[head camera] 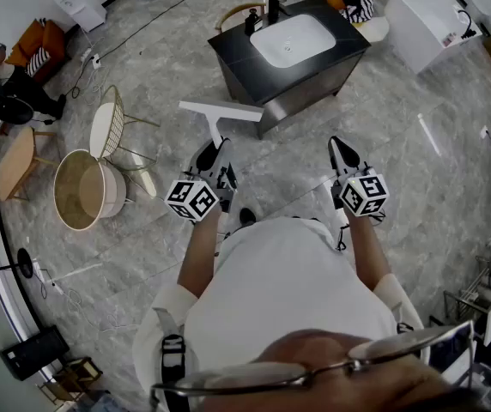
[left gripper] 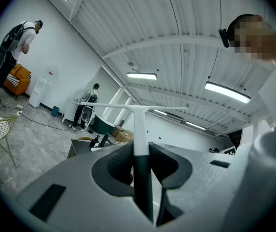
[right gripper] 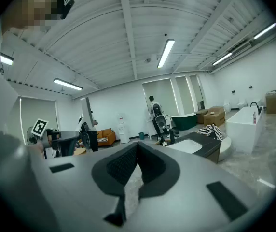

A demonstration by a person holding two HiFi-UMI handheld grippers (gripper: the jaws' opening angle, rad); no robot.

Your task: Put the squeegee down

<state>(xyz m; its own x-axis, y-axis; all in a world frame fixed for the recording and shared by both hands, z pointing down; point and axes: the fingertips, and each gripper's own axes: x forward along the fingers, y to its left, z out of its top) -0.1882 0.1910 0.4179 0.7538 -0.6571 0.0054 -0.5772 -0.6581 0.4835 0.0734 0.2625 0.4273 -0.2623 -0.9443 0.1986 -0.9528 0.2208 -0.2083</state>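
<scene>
I had the left gripper point(head camera: 215, 151) with its jaws closed tight on the dark handle of the squeegee point(head camera: 221, 112), its white blade held in the air at 12 o'clock from the jaws. At 3 o'clock, the right gripper point(head camera: 342, 149) was empty, jaws pressed together.

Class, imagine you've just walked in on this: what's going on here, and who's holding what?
A person stands on a grey stone floor facing a dark sink cabinet, with a gripper in each hand. The left gripper is shut on the dark handle of a white squeegee, which is in the air with its blade out ahead and not yet put down. The right gripper holds nothing; its fingers are together.
</scene>
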